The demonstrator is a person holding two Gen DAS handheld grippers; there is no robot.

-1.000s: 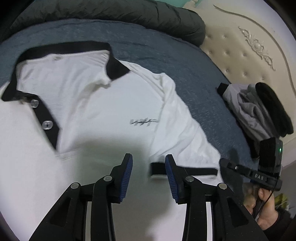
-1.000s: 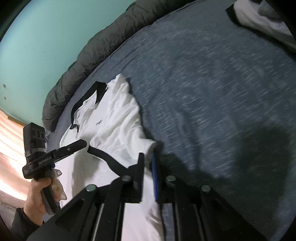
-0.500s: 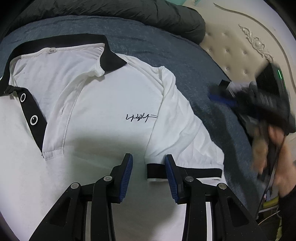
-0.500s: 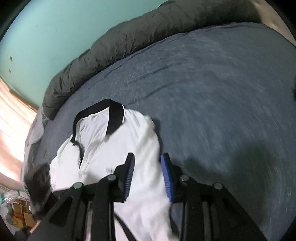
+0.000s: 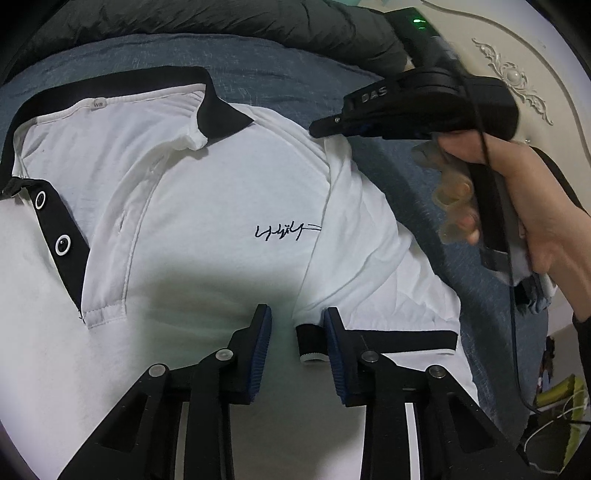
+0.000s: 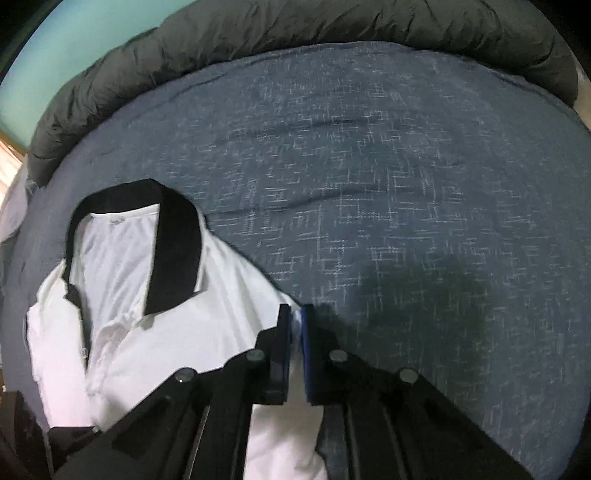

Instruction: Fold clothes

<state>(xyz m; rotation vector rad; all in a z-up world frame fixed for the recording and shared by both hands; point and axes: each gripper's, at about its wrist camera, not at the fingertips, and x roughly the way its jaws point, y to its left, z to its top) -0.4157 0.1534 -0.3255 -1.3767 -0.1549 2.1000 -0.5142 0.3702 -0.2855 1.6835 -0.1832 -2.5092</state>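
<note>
A white polo shirt (image 5: 229, 192) with a black collar (image 5: 218, 110) lies face up on the blue bed cover (image 6: 406, 184). My left gripper (image 5: 297, 345) hovers low over the shirt's sleeve. Its jaws are closing, with the end of the black sleeve cuff (image 5: 310, 341) between them beside one finger and a gap on the other side. A hand (image 5: 524, 206) holds my right gripper (image 5: 319, 129) at the shirt's shoulder. In the right wrist view that right gripper (image 6: 295, 325) is shut on a pinch of white cloth at the shoulder edge, next to the collar (image 6: 173, 251).
A dark grey duvet (image 6: 295, 33) is rolled along the far side of the bed. A cream tufted headboard (image 5: 517, 74) stands on the right. Part of a grey garment (image 5: 535, 291) shows behind the hand. Cables and clutter (image 5: 554, 402) lie off the bed's right edge.
My right gripper has travelled from the sleeve cuff area up to the shirt's shoulder and shut on the cloth there. My left gripper has stayed put, its jaws slightly narrower.
</note>
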